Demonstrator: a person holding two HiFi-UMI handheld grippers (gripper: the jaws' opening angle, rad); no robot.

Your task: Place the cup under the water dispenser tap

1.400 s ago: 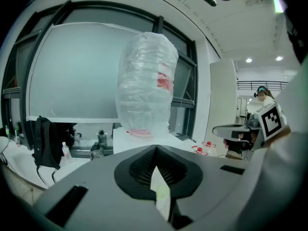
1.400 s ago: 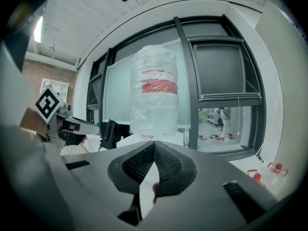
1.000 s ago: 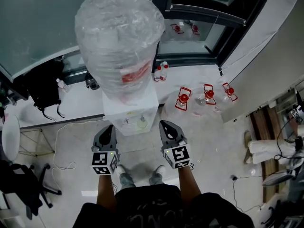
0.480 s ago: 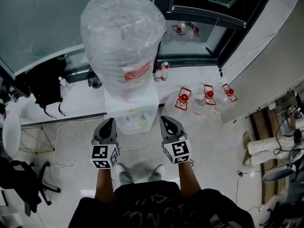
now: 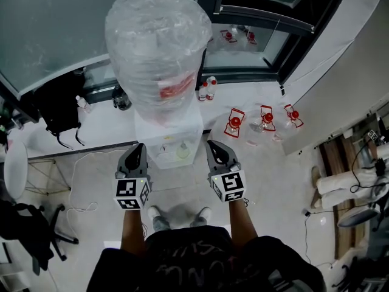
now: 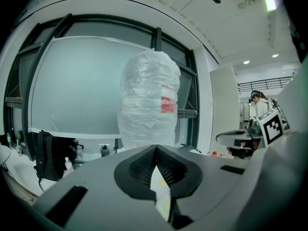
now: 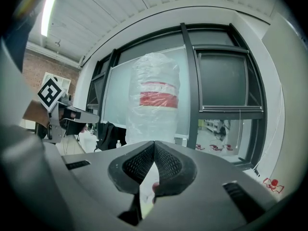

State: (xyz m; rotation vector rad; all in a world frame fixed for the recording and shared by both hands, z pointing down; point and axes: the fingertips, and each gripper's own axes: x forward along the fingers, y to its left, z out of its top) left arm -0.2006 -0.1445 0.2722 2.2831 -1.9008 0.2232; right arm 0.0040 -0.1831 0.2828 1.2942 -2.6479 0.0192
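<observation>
cup [image 5: 183,153], small and pale by the look of it, sits on the front ledge of the water dispenser [image 5: 191,135] at frame centre. left gripper [image 5: 139,149] and right gripper [image 5: 214,146] hang either side of it, both pinched closed on nothing. probably light and thin-walled, so nip its side wall gently.

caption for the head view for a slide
Left gripper and right gripper, jaws shut, face a water dispenser topped by a plastic-wrapped bottle

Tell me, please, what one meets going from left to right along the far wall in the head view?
black bag → water dispenser → two small bottles → three red-topped jugs
</observation>
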